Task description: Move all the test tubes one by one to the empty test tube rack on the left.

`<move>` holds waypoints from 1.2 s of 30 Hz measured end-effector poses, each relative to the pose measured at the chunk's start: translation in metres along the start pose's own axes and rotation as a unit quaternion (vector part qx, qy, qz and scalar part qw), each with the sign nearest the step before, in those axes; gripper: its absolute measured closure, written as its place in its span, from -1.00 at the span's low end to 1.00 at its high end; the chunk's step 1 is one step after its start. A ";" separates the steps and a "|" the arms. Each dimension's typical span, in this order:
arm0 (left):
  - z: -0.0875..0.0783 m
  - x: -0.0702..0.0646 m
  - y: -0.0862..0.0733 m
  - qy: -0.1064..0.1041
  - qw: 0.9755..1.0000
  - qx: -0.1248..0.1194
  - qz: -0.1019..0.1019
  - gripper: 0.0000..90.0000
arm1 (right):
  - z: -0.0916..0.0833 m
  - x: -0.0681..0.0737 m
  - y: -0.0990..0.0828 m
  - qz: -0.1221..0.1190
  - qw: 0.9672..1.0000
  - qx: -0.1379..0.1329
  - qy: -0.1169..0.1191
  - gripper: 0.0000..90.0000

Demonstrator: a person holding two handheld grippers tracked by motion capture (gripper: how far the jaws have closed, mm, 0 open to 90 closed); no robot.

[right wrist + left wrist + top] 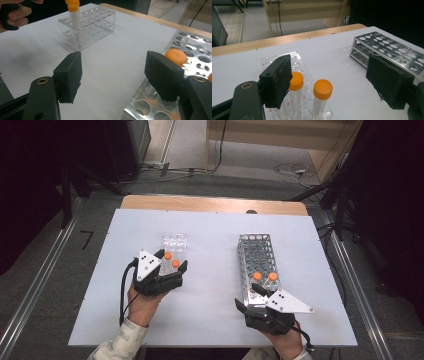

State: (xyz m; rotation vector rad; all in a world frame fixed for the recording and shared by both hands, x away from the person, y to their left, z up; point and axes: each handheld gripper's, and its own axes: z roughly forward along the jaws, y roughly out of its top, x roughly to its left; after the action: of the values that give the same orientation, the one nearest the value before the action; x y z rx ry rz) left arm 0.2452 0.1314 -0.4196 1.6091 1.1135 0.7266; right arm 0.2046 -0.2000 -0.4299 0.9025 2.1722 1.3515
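A clear plastic rack at centre left holds two orange-capped tubes in its near end. My left gripper stands open around them. In the left gripper view the tubes rise between the jaws, the left one close beside the left pad and partly hidden by it. A metal rack at centre right carries two more orange caps. My right gripper is open at that rack's near end, with nothing between its pads.
The white tabletop has bare room between the two racks and along its front. A wooden strip edges the far side. Cables lie on the floor beyond, and dark stands flank the table. Metal rails run along both sides.
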 end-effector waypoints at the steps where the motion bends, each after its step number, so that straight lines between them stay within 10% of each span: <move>1: 0.000 0.000 0.000 0.000 1.000 0.000 0.000 -0.53 | -0.001 -0.002 -0.002 0.003 1.000 -0.001 -0.003 -0.35; 17: 0.002 -0.004 -0.001 -0.002 1.000 0.002 0.001 -0.56 | 0.017 -0.034 -0.017 0.055 0.998 0.012 -0.037 -0.29; 36: 0.001 -0.007 -0.001 -0.004 1.000 0.001 0.003 -0.56 | 0.036 -0.033 -0.015 0.045 0.993 0.024 -0.105 0.46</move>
State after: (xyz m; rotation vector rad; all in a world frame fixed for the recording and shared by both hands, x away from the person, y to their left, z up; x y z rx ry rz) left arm 0.2436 0.1248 -0.4204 1.6154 1.1046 0.7227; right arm 0.2464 -0.2065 -0.4587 1.1198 2.0321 1.1912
